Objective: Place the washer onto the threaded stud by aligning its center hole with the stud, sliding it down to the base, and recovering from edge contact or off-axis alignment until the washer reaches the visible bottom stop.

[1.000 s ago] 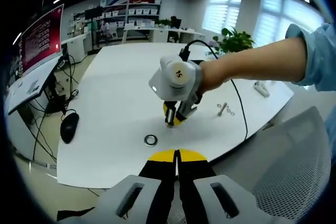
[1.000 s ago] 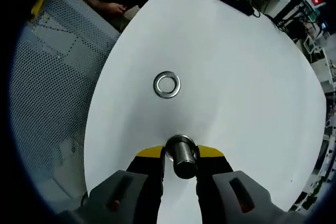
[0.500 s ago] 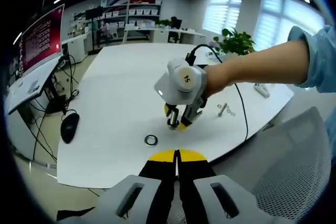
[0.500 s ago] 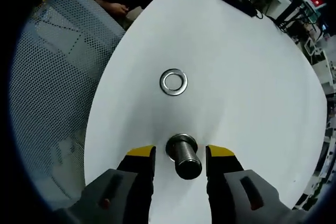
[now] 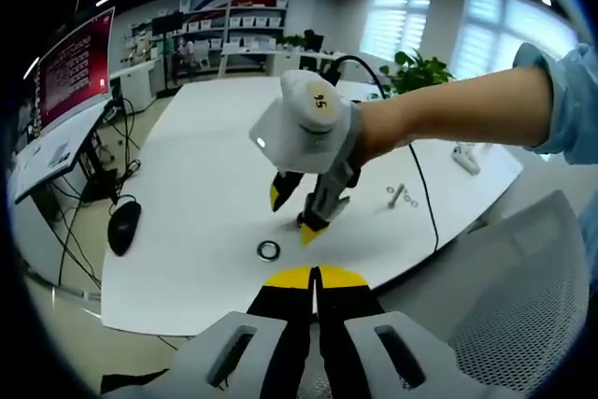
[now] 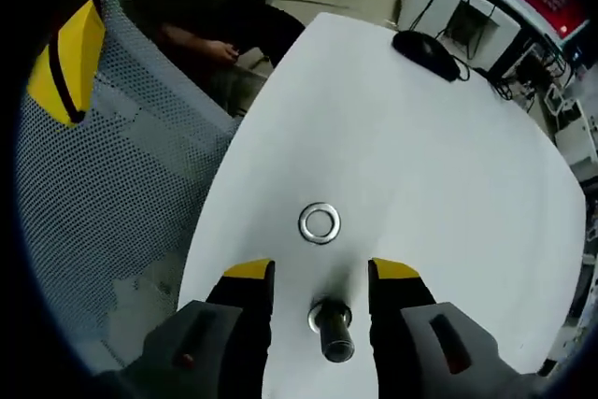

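Stud released upright; washer lies flat just beyond it

In the right gripper view the right gripper [image 6: 320, 275], yellow-tipped jaws apart and holding nothing, hangs above the short threaded steel stud [image 6: 333, 330], which stands on end on the smooth white worktop [image 6: 448, 165], its long axis pointing up between the jaws. The flat, shiny metal ring washer [image 6: 320, 222] lies on the worktop just beyond the stud, straight ahead of this gripper and apart from it. In the left gripper view the left gripper [image 5: 314, 279] has its black, yellow-tipped jaws together and empty, nearer the worktop's near edge. The right gripper looks the closer one, so the washer pick would likely need a short reach forward and down.
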Available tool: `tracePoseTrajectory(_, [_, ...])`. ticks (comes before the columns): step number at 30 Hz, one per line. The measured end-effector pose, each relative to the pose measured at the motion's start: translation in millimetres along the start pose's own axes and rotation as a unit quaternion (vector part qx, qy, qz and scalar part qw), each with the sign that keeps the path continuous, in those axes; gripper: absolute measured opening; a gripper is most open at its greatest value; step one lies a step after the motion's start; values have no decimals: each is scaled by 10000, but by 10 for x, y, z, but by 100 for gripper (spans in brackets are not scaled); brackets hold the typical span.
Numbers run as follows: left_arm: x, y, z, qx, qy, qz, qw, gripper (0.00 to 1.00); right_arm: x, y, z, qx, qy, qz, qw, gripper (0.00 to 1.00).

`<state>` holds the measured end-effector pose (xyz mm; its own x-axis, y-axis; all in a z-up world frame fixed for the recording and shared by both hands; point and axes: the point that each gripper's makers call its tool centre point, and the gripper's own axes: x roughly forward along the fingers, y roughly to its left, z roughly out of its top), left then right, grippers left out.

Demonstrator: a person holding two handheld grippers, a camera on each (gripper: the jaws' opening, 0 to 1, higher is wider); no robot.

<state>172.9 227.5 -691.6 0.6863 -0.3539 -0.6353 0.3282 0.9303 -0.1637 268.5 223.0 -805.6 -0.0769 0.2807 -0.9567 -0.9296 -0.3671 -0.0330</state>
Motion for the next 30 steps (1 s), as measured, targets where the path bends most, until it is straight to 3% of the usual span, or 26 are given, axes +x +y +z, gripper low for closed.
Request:
tracePoseTrajectory(4, [-3,0,2,-14,-8,2,10000,0,81,20,80,-153,43,33,9999,42])
tracePoseTrajectory(16, [-5,9,14,-32,-45,-2,10000,0,359,58,79,-411,379,116,9984,35])
tracePoseTrajectory(27, [-8,8,27,-38,-80,-3,10000,0,409,30,93,-403,467,83,9981,34])
tracePoseTrajectory(30, [-9,10,30,-33,-91,-1,10000,0,416,54,105,-315,421,182,9985,26])
